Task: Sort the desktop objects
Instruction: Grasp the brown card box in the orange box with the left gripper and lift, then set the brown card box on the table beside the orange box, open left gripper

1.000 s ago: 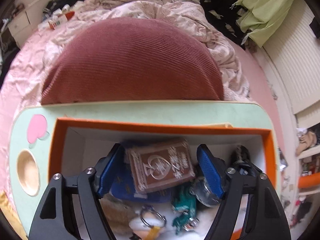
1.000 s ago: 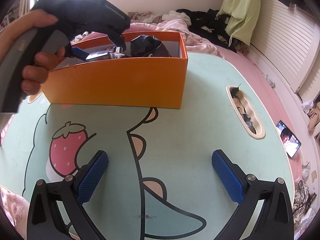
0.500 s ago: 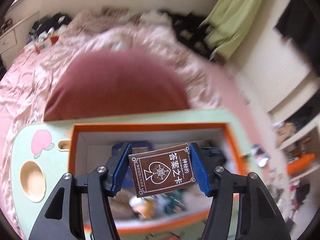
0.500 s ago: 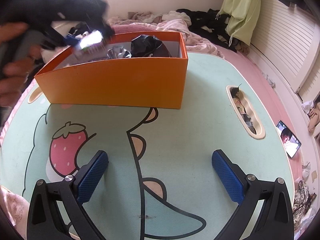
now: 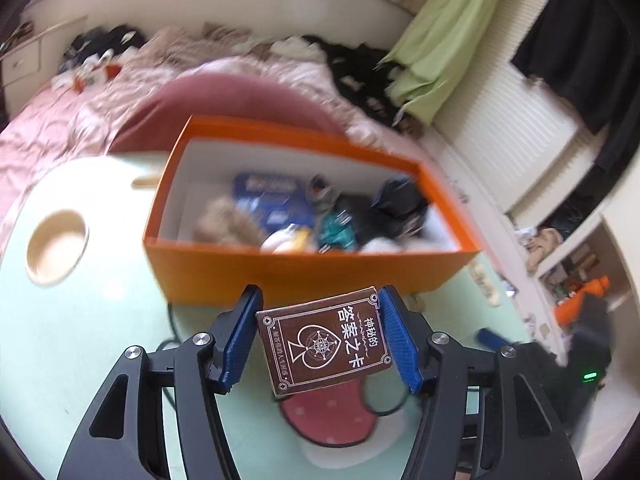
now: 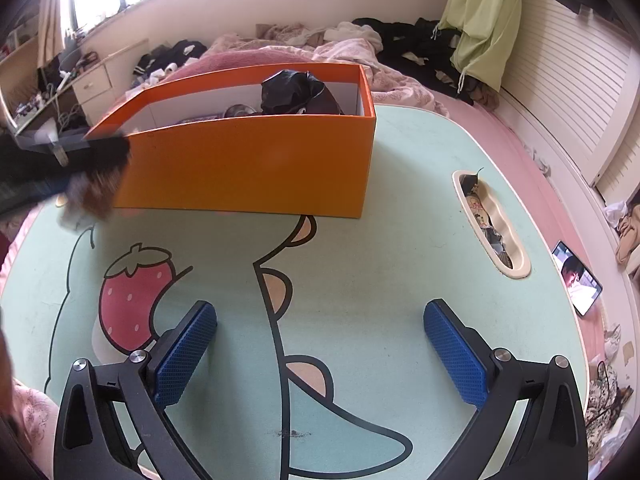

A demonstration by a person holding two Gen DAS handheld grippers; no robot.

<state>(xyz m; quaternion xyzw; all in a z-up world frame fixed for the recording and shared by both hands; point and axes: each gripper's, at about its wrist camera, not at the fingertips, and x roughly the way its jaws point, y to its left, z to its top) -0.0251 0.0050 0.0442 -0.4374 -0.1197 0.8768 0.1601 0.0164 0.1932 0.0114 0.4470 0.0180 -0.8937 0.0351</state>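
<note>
L claw (image 5: 320, 334) is clenched on a brown card box (image 5: 323, 346), pads pressing its two short ends, printed face up toward the cam. The jaws have just been closing a touch w/ the box between them, prob. to firm the grip. Box sits tilted in the claw, one corner higher than the other; held by the ends so the flat face stays free to be laid down.

Card box is now outside and on the near side of the orange bin (image 5: 308, 204), above the green counter (image 5: 80, 340) w/ the strawberry print (image 5: 332, 420) directly under the claw. Bin is ahead of the claw, its near wall just beyond the fingertips; other bits (blue pack, plush, teal and black items) lie inside, blurred. Judgement: item is picked out for sorting, next is setting it on open counter.

R claw (image 6: 320, 344) is released, jaws wide apart w/ nothing between, hovering over bare counter; it looks parked, leaving room for the L.

Room to move: plenty of bare counter between R claw and the bin's near wall. To the right of the R claw an oval slot (image 6: 492, 228) w/ clutter is near the counter edge — avoid. To the left of the L claw a round recess (image 5: 56, 246). Counter edge drops to the bed all round, so keep placement central.
</note>
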